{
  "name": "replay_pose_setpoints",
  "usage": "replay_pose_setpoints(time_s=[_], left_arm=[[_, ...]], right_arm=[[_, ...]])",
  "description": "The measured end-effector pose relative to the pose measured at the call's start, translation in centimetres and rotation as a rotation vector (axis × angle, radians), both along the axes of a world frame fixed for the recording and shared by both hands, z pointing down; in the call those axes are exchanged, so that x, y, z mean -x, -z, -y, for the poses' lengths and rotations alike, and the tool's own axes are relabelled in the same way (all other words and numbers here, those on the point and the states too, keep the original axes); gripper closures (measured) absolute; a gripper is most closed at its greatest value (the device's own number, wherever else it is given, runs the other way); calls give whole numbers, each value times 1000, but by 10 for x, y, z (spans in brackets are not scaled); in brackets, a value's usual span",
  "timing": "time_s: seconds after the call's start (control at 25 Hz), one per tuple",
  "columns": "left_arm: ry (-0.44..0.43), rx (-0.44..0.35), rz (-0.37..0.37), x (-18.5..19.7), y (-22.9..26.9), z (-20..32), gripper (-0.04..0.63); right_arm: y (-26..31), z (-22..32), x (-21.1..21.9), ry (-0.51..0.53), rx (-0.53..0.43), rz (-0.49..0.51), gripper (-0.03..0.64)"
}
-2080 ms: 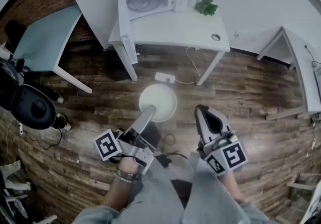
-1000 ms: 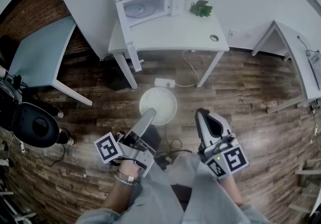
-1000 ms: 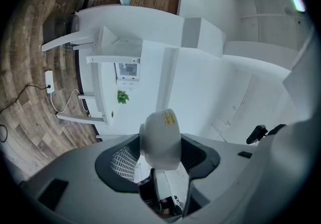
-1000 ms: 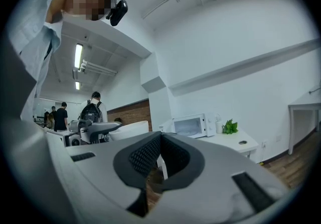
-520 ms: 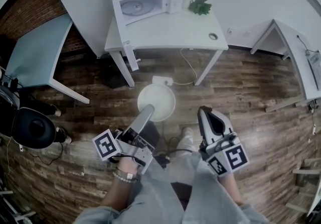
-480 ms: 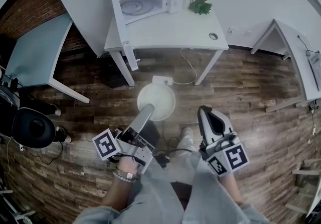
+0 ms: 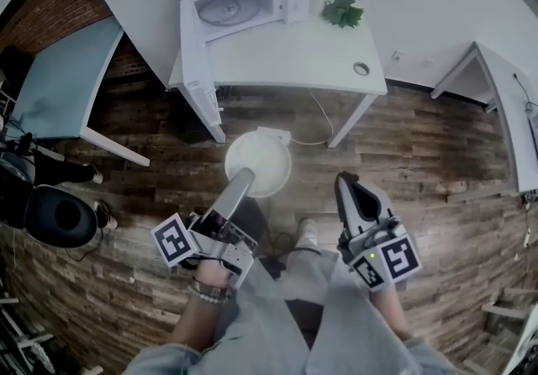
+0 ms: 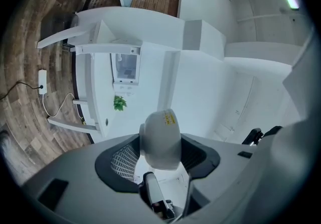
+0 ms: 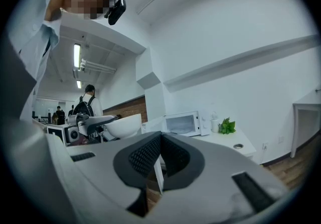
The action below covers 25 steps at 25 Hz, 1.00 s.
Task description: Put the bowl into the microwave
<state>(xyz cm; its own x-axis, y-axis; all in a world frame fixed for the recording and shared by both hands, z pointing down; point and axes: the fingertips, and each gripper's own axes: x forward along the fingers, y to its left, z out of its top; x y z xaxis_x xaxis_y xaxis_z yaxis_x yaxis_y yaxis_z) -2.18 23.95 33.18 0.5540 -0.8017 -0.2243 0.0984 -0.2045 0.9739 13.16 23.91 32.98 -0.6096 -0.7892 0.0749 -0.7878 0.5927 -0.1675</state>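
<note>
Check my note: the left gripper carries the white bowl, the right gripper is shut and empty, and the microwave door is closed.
Wrong on the door: the head view shows the microwave door swung open, the turntable visible inside. The left gripper does carry the white bowl, and the right gripper is shut and empty.

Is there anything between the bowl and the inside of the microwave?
Nothing visible does. The microwave's door stands open, and only floor and tabletop lie between it and the bowl in the left gripper.
</note>
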Motion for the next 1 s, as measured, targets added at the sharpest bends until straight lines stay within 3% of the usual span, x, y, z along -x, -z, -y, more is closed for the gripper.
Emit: replay_pose_setpoints(time_s=[0.6, 1.0], left_arm=[[165, -4, -14, -56, 2, 62, 373], [202, -24, -14, -83, 5, 83, 373]], right_arm=[[2, 92, -61, 143, -12, 6, 615], [2, 119, -84, 183, -22, 0, 615]])
